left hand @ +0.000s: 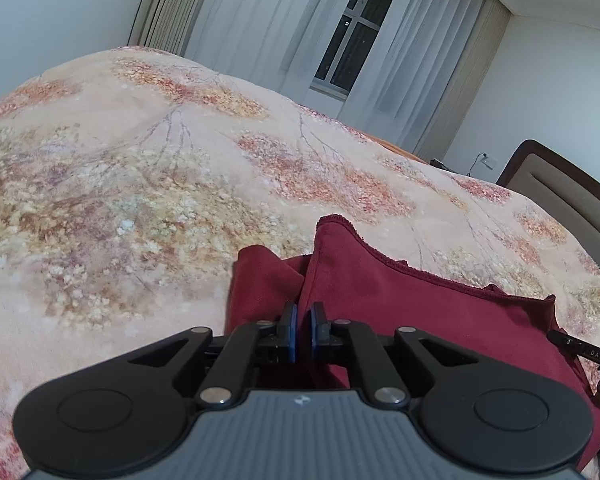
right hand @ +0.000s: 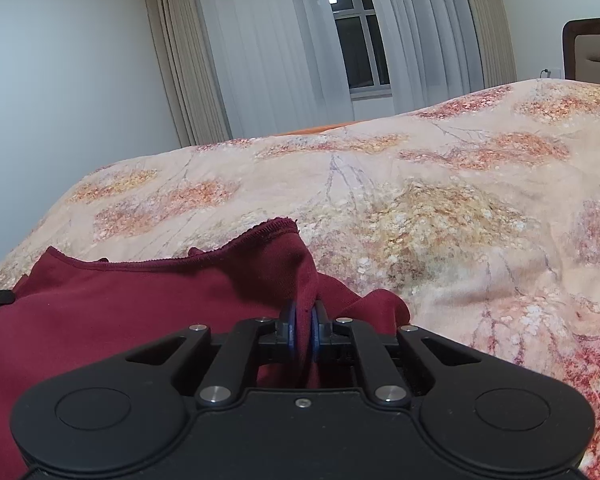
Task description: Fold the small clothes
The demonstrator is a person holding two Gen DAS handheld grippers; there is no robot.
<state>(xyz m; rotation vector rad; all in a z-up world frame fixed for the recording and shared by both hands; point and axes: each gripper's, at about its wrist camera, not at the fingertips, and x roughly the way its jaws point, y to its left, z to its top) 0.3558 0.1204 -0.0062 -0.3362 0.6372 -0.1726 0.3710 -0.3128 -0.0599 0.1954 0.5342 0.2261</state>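
A dark red garment (left hand: 420,304) lies on the floral bedspread (left hand: 160,184), its stitched hem running along the far side. My left gripper (left hand: 303,316) is shut on a fold of the red cloth at its left end, blue pads pinching the fabric. In the right wrist view the same dark red garment (right hand: 140,300) spreads to the left, and my right gripper (right hand: 304,316) is shut on a raised fold at its right end. The tip of the right gripper shows at the right edge of the left wrist view, and the left one at the left edge of the right wrist view.
The bedspread (right hand: 460,220) covers the bed all around the garment. A headboard (left hand: 560,192) stands at the right. Behind the bed hang sheer curtains (right hand: 268,48) over a dark window (right hand: 356,28), with white walls on both sides.
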